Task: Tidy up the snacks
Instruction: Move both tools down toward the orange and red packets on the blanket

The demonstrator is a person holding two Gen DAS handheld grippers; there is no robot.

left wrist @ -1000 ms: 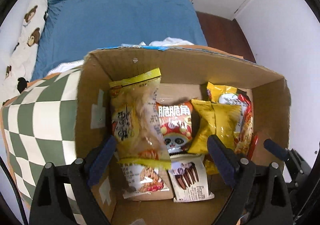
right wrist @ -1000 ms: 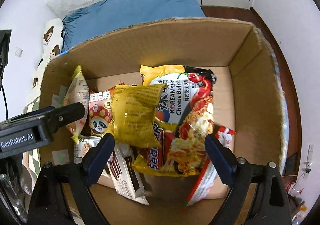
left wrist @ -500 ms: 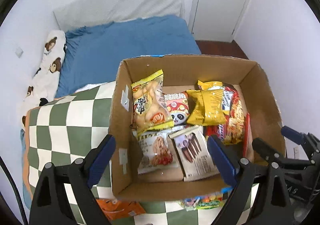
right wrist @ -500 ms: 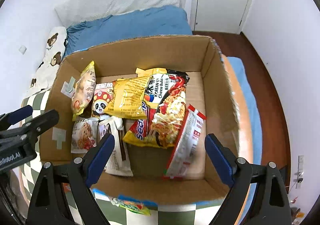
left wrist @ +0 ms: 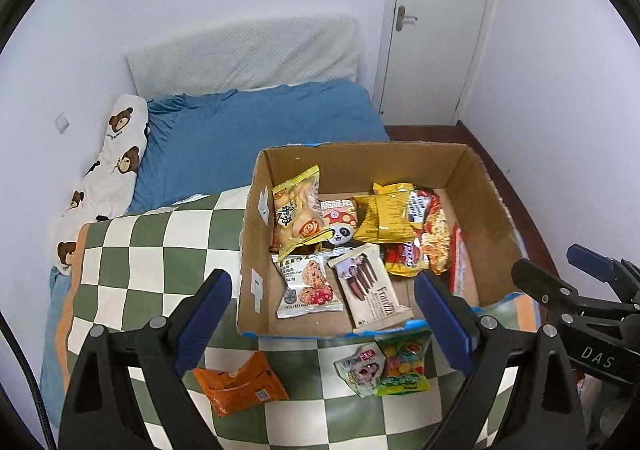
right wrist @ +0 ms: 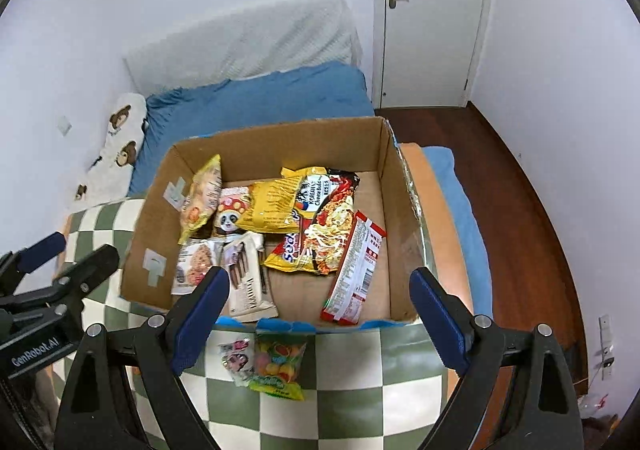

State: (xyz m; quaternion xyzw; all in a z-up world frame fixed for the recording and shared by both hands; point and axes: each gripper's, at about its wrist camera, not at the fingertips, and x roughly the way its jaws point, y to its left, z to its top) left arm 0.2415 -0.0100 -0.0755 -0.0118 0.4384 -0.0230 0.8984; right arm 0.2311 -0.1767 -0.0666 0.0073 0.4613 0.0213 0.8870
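Reaching with both claws held apart and empty, the left gripper (left wrist: 322, 314) and right gripper (right wrist: 318, 316), the candy bag (right wrist: 276, 368) could be shoved under the box (right wrist: 140, 234) rim it touches.

A bed covered by a blue sheet (left wrist: 256, 130) is seen, with a green-and-cream checkered blanket (left wrist: 152, 250) spread over its near end. On the blanket an open brown cardboard box (left wrist: 250, 250) is set. At the box's 6 o'clock a colourful candy bag (left wrist: 404, 368) is laid; at 7 o'clock, an orange snack packet (left wrist: 240, 384). A bear-print pillow (left wrist: 116, 162) is placed at 10 o'clock.
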